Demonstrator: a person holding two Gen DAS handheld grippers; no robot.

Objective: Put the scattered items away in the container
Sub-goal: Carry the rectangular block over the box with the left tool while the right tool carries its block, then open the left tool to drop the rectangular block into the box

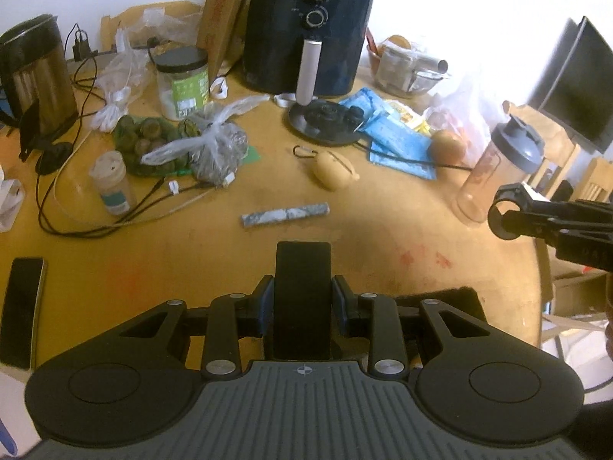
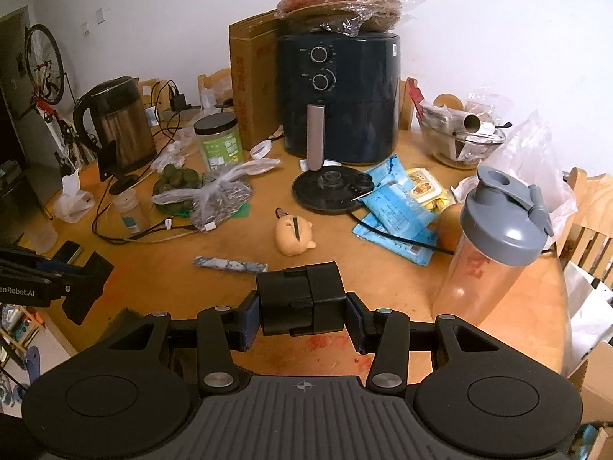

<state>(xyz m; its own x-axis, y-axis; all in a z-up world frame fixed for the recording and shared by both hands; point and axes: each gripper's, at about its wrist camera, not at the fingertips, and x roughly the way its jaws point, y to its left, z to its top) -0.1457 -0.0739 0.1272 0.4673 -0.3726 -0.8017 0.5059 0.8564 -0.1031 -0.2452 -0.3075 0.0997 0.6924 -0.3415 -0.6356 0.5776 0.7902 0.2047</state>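
Observation:
My left gripper is shut on a flat black rectangular block, held upright above the near table edge. My right gripper is shut on a chunky black box, also over the near edge. Both tools show side-on in the other's view: right tool, left tool. Scattered on the round wooden table lie a marbled grey stick and a tan pig-shaped toy. A glass bowl full of odds stands at the back right.
A dark air fryer, a kettle, a green-labelled jar, bagged items, cables and blue packets crowd the back. A grey-lidded shaker bottle stands close on the right. A phone lies near left.

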